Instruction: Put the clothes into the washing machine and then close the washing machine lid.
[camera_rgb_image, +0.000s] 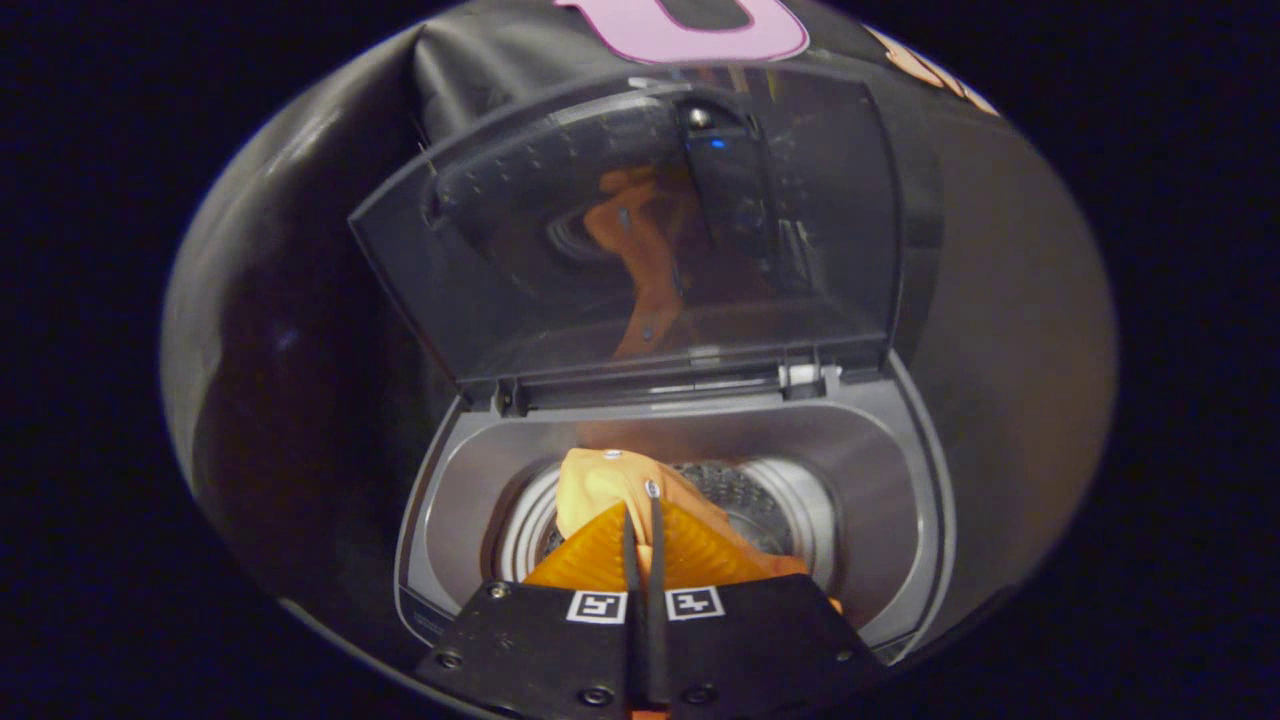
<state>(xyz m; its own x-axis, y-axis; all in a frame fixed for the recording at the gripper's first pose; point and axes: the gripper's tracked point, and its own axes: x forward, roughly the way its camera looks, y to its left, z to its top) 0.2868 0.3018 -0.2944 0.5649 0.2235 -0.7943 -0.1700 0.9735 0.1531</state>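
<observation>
The orange cloth (610, 490) hangs over the near side of the drum (790, 500), pinched in the nearly closed gripper (643, 520); released here it could snag on the tub rim (440, 500) and block the raised lid (620, 230) beyond.

So that's one washer (670, 480), one lid (640, 230), one orange garment (600, 485), one gripper (643, 520) with two fingers (585, 560).
</observation>
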